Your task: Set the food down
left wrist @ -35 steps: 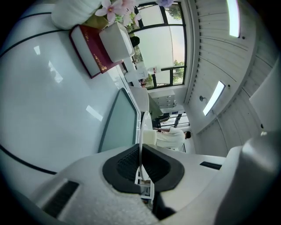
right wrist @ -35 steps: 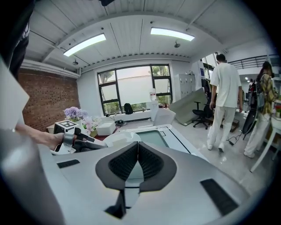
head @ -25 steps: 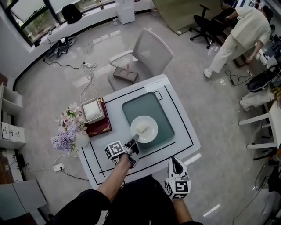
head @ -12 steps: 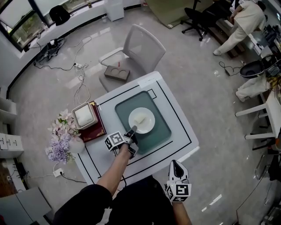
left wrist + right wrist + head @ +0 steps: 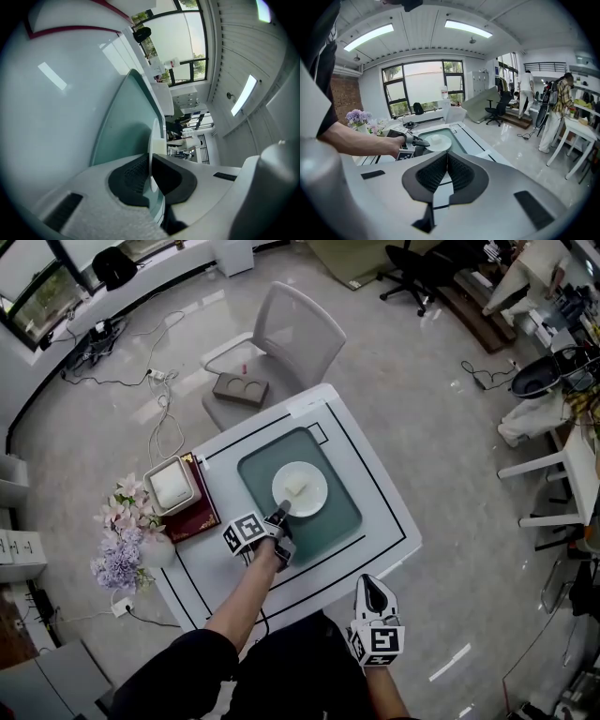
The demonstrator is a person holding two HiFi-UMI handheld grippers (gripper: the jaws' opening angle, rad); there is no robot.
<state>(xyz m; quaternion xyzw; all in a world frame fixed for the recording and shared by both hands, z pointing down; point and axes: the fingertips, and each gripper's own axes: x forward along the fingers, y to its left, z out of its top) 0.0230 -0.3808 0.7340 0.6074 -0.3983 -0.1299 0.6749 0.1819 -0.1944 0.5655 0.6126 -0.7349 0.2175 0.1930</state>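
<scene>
**One plate, one clamp: the food sits over the green tray**

One pale piece of food [image 5: 296, 487] lies on one white plate [image 5: 315, 498], and the left gripper [image 5: 280, 513] has that plate's near rim pinched. Its own view shows the thin rim edge-on, with both pads pressed on it. The food is just beyond the jaws and apart from them, toward the plate's middle. The plate is over the centre of the green tray [image 5: 339, 521]; whether it rests there or sits a shade above, I can't tell. The right gripper [image 5: 373, 584] hangs on the near side of the tray, just off the table's edge, its jaws closed together with nothing between them.

The count: two grippers, one plate, one piece of food, one tray. Left of the tray, one white box [image 5: 170, 486] sits on one red book [image 5: 204, 517]. One bunch of purple and pink flowers [image 5: 122, 545] stands just nearer than those.

The surface is a white table [image 5: 389, 538] with black lines framing the tray. Beyond the tray stands one grey chair [image 5: 292, 334] with a brown block [image 5: 240, 388] on its seat. The floor [image 5: 441, 427] is glossy grey, cables [image 5: 164, 399] trail across it, and windows [image 5: 37, 287] run along the far wall.
</scene>
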